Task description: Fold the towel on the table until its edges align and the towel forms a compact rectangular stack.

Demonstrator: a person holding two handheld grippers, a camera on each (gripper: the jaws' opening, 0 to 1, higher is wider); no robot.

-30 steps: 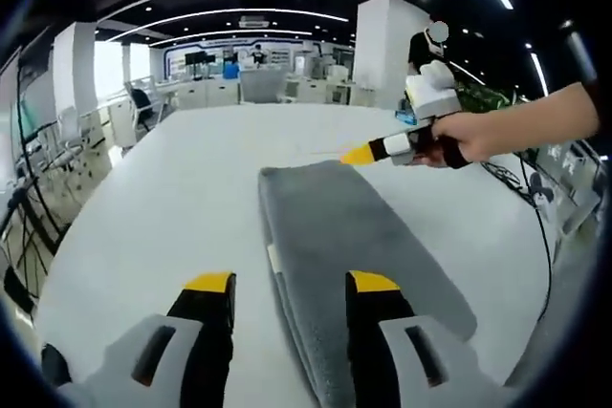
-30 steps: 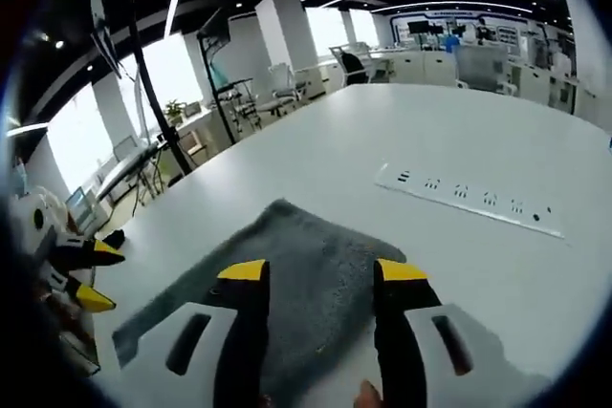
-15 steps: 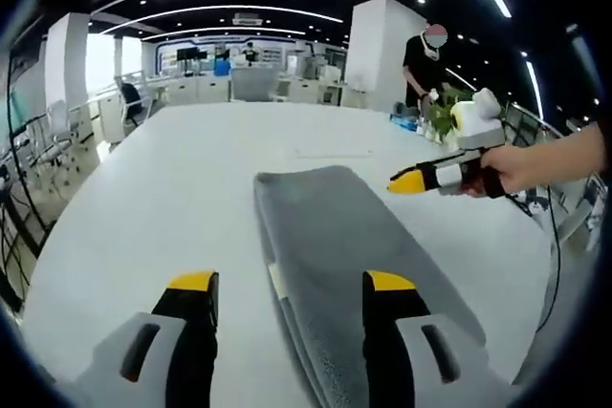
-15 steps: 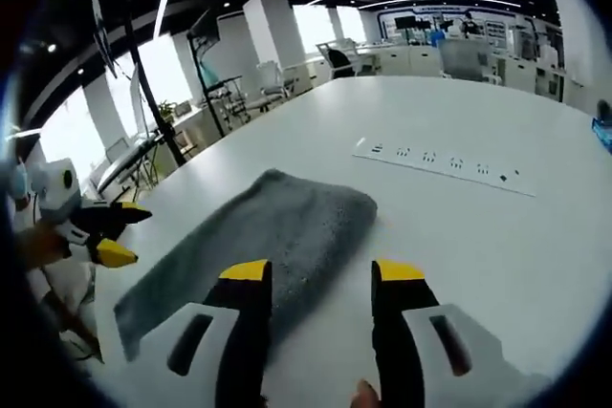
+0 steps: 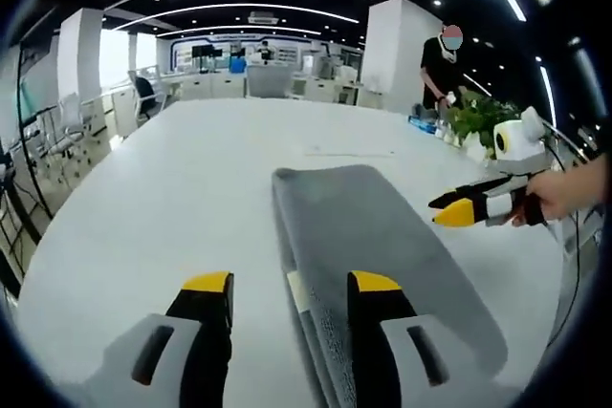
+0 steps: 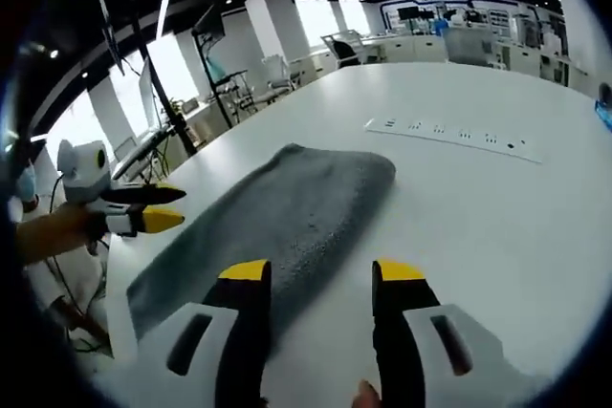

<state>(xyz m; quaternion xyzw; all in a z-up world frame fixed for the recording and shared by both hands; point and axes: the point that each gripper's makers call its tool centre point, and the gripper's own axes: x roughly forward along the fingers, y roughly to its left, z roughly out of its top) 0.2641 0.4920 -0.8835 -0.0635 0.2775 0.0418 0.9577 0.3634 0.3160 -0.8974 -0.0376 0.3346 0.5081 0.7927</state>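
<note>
Both sets of jaws stood wide apart, holding nothing. The left gripper [image 5: 280, 284] and right gripper [image 6: 318, 272] hovered above the white desk [image 5: 172, 179]. The folded grey towel [image 5: 368, 236] lay flat there, stretching ahead from between the left jaws.

No text, label, brand, number or sign can be read anywhere here

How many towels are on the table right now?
1. A grey folded terry towel lies as a long strip on the white table, between the left gripper and the right gripper. Anything underneath would be hidden.
</note>
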